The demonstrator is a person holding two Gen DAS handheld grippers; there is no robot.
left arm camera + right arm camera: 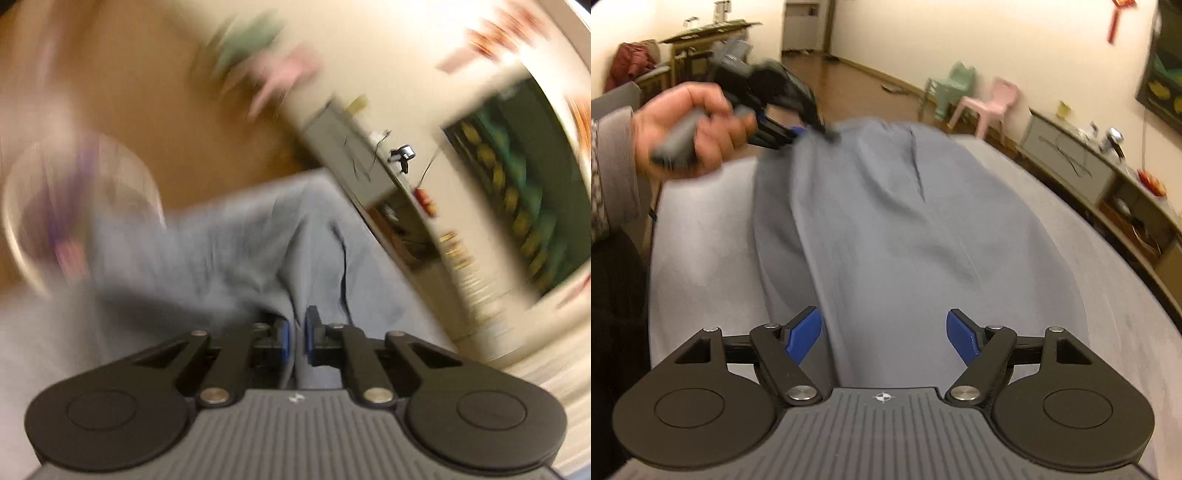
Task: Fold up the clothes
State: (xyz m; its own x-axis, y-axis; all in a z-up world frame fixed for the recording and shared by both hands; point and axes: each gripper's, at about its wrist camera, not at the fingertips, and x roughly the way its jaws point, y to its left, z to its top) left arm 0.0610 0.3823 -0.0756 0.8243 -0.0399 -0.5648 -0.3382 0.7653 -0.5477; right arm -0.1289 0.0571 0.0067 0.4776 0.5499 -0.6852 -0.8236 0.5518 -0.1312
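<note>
On grey bed (1052, 229), left gripper (296, 334) jaws pinching blue-grey garment (886, 221), right gripper (884, 338) jaws wide, empty

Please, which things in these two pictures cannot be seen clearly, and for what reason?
- Left wrist view: motion blur smears the round pale object at left; what it is cannot be told.
- Left wrist view: the grey garment runs under the left gripper, so its near edge is hidden.
- Right wrist view: the garment's near end is hidden behind the right gripper.
</note>
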